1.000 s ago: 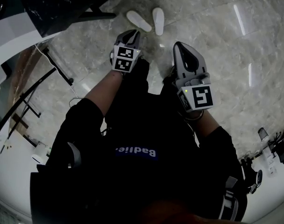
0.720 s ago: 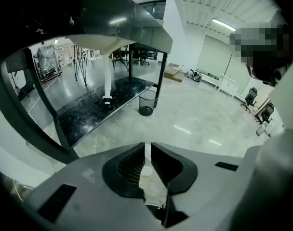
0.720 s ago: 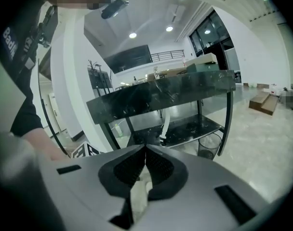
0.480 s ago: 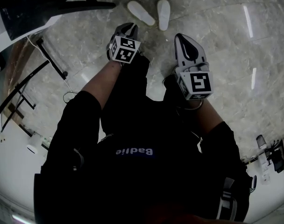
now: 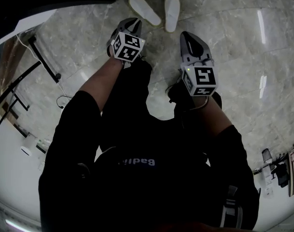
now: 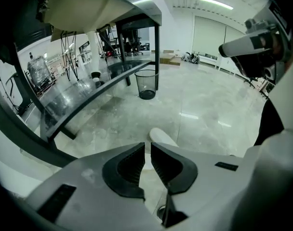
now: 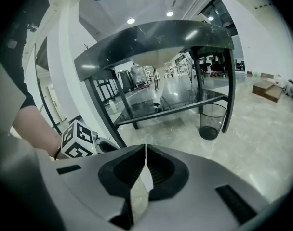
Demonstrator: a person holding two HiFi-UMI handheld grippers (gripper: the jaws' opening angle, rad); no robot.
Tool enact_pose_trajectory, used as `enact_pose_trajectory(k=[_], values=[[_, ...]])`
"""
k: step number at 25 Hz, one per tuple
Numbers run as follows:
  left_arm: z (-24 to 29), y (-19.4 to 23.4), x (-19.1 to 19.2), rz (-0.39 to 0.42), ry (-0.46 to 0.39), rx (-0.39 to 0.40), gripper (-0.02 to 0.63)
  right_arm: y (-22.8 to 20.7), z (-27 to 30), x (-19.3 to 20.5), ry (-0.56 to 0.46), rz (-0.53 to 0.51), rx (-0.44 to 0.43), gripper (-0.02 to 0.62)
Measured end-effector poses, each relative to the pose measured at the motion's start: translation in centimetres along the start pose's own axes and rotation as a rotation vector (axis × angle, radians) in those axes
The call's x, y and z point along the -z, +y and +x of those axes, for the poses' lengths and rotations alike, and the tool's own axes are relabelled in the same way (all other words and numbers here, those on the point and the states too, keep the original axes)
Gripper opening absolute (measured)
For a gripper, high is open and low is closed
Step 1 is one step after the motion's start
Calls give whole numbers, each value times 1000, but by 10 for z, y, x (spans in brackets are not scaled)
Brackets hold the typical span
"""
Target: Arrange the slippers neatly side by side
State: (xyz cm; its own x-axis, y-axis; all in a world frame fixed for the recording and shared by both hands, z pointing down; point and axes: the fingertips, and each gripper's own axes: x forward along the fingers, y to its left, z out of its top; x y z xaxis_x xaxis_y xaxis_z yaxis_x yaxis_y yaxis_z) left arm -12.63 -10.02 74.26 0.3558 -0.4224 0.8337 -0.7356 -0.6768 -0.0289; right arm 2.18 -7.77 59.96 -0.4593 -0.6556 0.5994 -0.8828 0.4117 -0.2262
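White slippers: a pair, the left slipper (image 5: 144,10) and the right slipper (image 5: 171,12), lying flat on the floor just ahead of the person, near each other but apart.
Long axes: the right slipper runs almost straight away from the person. The left slipper lies on a diagonal, its far end swung out to the person's left and its near end turned in toward its partner. Together they make a V that is narrow at the near ends and splayed at the far ends.
Pointing: toe and heel cannot be told apart from the head view.
Progress: judged barely begun. Neither slipper is gripped and the two are not parallel. What looks left is turning the left slipper to match the right one, then closing the gap.
Floor: pale polished marble (image 5: 234,42), glossy with light streaks.
Left gripper (image 6: 147,147): held above the floor short of the pair, jaws drawn together to a thin slit, empty.
Right gripper (image 7: 145,148): level with the left gripper, jaws closed tip to tip on nothing.
Surroundings: a dark counter (image 7: 156,37) and a mesh waste basket (image 6: 147,84) stand beyond.
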Motion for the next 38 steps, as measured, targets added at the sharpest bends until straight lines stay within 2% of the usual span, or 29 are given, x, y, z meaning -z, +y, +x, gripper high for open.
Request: enact_pose_trajectory(k=[5,12,17,20,25,27,31,35,38], values=[[51,2,35,33,22,11,37,-19,50,65,49,9,0,0],[107,26,67,79,49,17,37,-37,103,131,74,5,-8,0],[150,10,107,223,145,88,54,-48,144,178,125,-46,-10,0],[173,12,125,311,189,80,54,-59,172,211,178,-65,-9,0],[202,26,141,388,216,61,55,-71,214,253,237,-78,-26,0],[208,29,144,362,215,61,55,-71,224,265,244,-100,-29,0],[219,33,142,209,188,43,55,-78,239,296,277,-171,-7,0],[232,36,133,113,157,4,55,-88,250,343,338,-209,-1,0],[239,32,135,94,171,11,54,-87,254,367,373,-241,-13,0]])
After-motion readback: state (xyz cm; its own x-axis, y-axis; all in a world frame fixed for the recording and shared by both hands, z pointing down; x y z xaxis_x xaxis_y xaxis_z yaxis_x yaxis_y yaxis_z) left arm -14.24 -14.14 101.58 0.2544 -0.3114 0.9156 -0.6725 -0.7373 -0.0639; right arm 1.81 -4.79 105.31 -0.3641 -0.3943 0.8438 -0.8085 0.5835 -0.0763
